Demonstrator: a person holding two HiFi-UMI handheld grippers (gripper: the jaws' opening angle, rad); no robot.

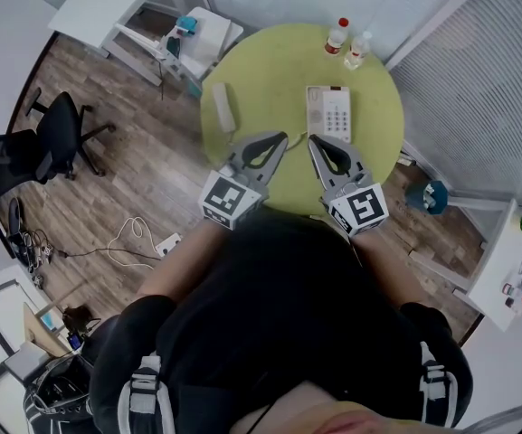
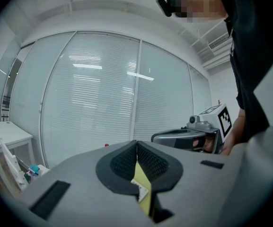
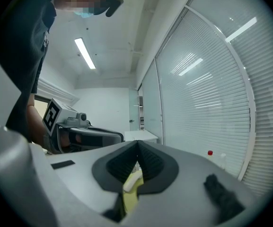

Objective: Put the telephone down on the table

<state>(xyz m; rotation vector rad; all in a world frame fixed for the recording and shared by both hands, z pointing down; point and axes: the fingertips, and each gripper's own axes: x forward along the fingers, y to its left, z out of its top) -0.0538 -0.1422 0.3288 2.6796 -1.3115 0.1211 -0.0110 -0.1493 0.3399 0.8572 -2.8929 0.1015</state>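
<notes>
The round yellow-green table (image 1: 279,61) already carries the off-white push-button telephone (image 1: 329,113). Its pale oblong handset (image 1: 223,107) lies off the cradle, well apart to the left, so the set-down looks done and the next move probably calls only for keeping clear. The left gripper (image 1: 279,139) and right gripper (image 1: 316,142) hover over the near edge, both clenched on nothing, with the telephone just beyond the right one's tips.
</notes>
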